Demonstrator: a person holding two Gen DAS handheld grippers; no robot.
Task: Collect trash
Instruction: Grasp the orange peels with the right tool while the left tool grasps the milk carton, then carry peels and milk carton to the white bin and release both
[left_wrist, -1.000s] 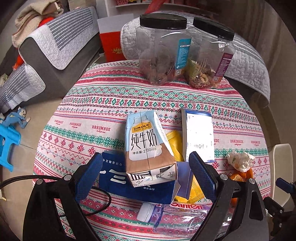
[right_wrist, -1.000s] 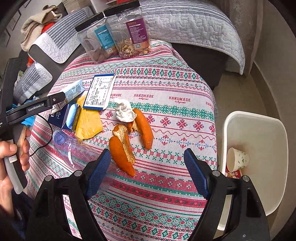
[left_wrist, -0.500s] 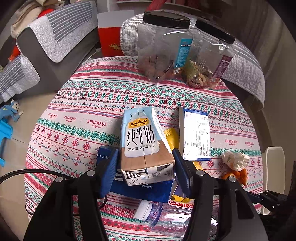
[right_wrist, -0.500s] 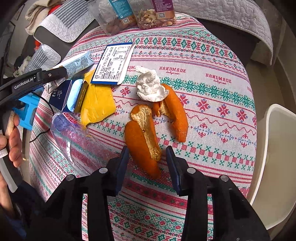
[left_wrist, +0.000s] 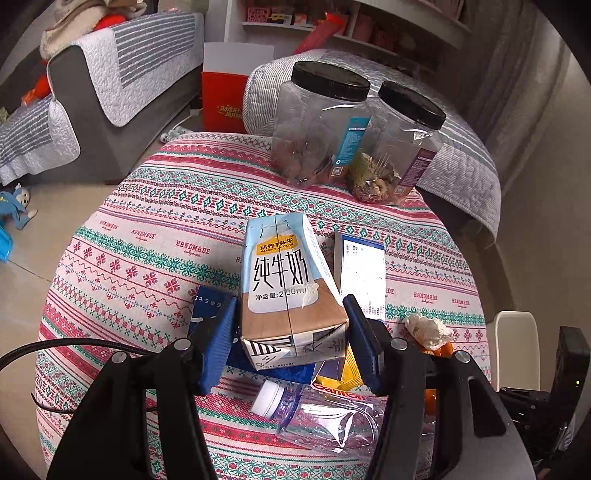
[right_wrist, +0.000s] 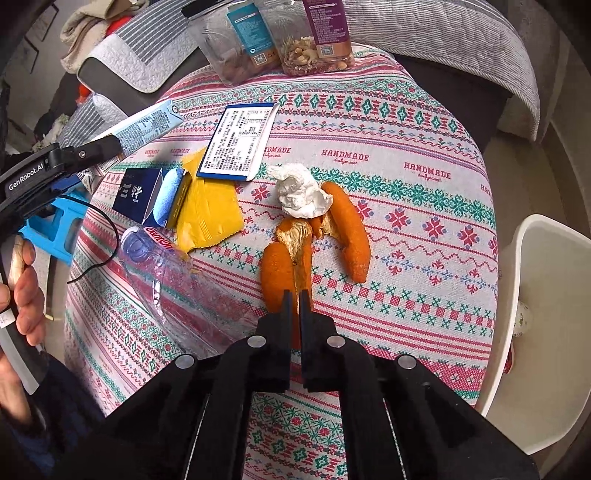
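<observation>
Milk carton (left_wrist: 288, 295) clamped between left jaws; orange peel (right_wrist: 284, 266) between closing right jaws.

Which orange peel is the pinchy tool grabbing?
The right tool is closing on the nearer peel, the one curled open with its pale inside showing. The other peel lies farther off beside the crumpled tissue, untouched.

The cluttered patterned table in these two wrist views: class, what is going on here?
A person is clearing rubbish with handheld tongs in each hand. The left tongs grip a blue-and-brown milk carton, which looks lifted off the patterned tablecloth. The right tongs are closing on the near strip of orange peel, which lies between them. A crumpled white tissue, a yellow wrapper and a clear plastic bottle lie uncollected; a white bin stands beside the table.
</observation>
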